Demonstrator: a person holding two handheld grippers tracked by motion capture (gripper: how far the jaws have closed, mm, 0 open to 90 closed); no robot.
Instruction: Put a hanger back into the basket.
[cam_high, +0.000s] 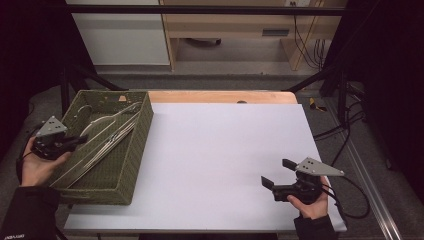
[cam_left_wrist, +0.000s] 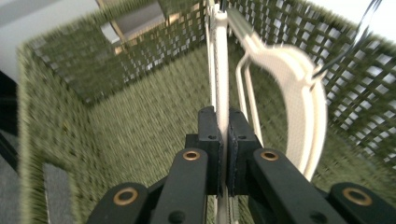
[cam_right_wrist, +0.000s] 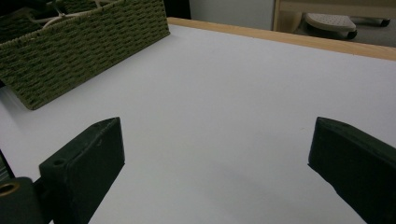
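Here the left gripper reaches over the left wall of a green woven basket that sits at the left edge of a white table. In the left gripper view its 2 black jaws are pressed together on the straight bar of a cream-white clothes hanger, with the bar running up between them toward the far wall of the basket. The curved shoulder of that hanger arcs off to the right, and a thin dark wire hook shows at the upper right against the weave. From the high view several pale hangers lie lengthwise inside the basket, bundled close, and how many cannot be told. The person's left hand holds the gripper from outside the basket wall

The right gripper is held above the bare tabletop near the right front corner, well apart from the basket. Its jaws stand wide apart with nothing between them, as the right gripper view shows, with the basket far off at its upper left
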